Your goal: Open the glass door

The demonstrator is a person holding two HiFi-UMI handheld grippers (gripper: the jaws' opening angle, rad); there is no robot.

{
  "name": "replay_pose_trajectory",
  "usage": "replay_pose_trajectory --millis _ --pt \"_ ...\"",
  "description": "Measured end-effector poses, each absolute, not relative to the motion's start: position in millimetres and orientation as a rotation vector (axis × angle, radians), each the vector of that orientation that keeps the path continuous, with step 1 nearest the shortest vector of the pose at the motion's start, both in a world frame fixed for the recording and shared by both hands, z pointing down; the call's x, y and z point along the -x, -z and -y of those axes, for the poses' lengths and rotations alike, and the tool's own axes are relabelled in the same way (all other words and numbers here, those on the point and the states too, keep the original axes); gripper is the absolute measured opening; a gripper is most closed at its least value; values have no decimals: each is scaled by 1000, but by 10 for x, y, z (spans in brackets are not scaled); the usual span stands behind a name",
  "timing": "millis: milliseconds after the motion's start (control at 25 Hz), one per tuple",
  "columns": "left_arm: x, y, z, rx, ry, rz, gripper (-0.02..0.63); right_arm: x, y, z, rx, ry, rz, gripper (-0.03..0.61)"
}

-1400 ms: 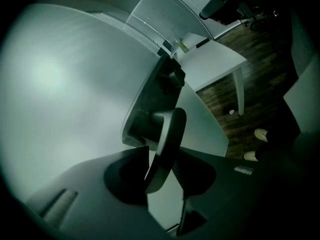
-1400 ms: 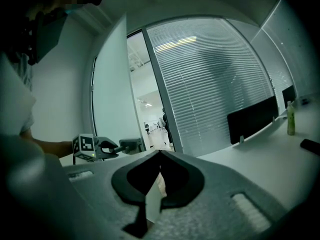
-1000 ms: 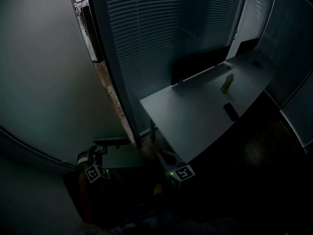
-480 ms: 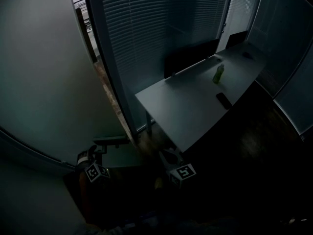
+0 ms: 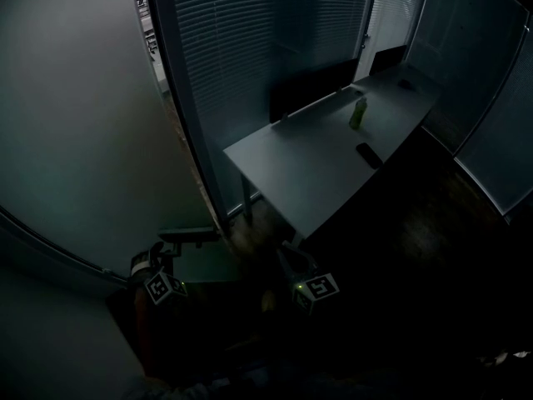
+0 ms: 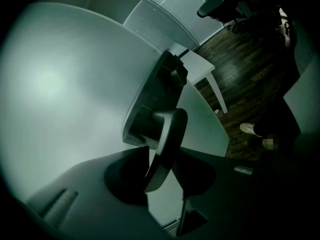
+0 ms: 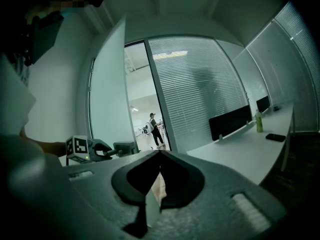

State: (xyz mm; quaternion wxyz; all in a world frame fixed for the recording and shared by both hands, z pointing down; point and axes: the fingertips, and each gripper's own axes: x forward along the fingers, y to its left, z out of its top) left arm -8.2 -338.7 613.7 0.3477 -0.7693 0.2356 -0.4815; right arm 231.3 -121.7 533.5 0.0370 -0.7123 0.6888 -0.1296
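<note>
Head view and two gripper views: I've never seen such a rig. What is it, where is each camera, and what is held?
No robot here: a person holds a two-jaw gripper in each hand. The head view comes from a camera on the person's head, looking down; the other two cameras ride on the grippers, looking along their jaws. The left gripper is closed on the door handle of the frosted glass door, which stands open. The right gripper is shut and empty. On the desk are a green bottle and a dark phone-like slab.
</note>
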Motion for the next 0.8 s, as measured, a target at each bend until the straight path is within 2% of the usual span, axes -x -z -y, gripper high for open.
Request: replay_pose_trajectory --millis 800 --pt "490 -6295 2800 1999 1174 -516 141 -1684 -5518 361 2302 428 -2005 -2"
